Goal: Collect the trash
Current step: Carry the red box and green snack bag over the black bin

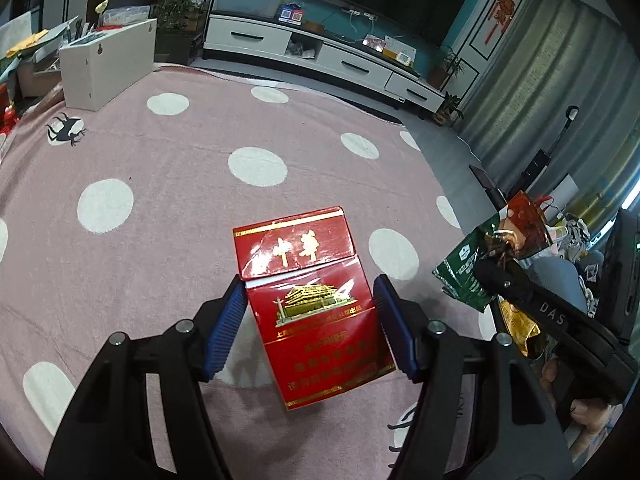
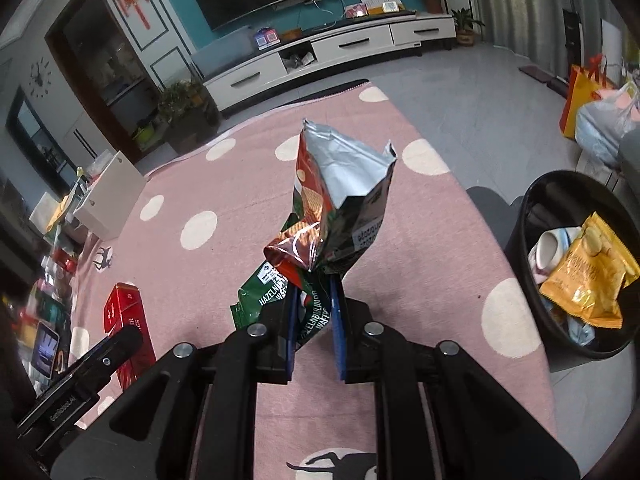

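Pink fabric rug with white dots (image 1: 160,184) covers the floor. Black round trash bin (image 2: 532,216) stands at its right edge, holding a yellow snack packet (image 2: 584,276). Crumpled green-and-red foil wafer wrapper (image 2: 336,200), torn open, is clenched in the right tool (image 2: 314,316), raised above the rug. Red cardboard cigarette pack (image 1: 316,304) stands between the spread fingers of the left tool (image 1: 310,324), left pad touching.
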{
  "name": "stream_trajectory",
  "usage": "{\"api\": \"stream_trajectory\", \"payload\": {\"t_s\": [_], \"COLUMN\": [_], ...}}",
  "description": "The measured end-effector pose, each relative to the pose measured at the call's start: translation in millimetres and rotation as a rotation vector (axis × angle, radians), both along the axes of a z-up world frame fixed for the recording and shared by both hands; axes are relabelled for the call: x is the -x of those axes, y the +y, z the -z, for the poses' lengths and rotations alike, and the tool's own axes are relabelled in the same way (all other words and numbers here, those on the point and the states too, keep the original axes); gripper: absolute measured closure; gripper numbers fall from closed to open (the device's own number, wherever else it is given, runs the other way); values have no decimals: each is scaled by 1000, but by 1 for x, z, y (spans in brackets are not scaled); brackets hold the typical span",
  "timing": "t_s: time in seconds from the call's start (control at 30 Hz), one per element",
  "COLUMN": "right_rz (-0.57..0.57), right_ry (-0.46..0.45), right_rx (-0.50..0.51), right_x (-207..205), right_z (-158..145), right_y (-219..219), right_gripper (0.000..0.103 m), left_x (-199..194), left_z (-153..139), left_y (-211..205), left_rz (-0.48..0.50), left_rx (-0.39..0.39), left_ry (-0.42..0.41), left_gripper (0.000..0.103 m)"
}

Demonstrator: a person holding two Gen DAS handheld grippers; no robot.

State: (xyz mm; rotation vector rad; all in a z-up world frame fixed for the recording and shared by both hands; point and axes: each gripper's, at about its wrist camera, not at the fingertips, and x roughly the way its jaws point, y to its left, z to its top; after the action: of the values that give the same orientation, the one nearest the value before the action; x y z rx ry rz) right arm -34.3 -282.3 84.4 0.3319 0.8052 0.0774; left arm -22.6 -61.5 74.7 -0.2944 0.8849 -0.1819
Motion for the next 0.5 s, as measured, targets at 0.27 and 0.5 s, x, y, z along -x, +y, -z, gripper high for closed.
{"api": "stream_trajectory", "payload": {"t_s": [0.27, 0.5], "right_rz": [1, 15], "right_ry": [-22, -29], "right_rx": [17, 37], "right_x": [8, 10], "right_z": [-7, -10], "right_y": [-5, -10], "right_gripper": [87, 86], "left_x": [7, 8], "left_z": [-2, 4], "left_y": [-23, -39], "left_rz": [52, 93], "left_rx": [-25, -39], "left_ry": [-5, 6], "left_gripper": [38, 38]}}
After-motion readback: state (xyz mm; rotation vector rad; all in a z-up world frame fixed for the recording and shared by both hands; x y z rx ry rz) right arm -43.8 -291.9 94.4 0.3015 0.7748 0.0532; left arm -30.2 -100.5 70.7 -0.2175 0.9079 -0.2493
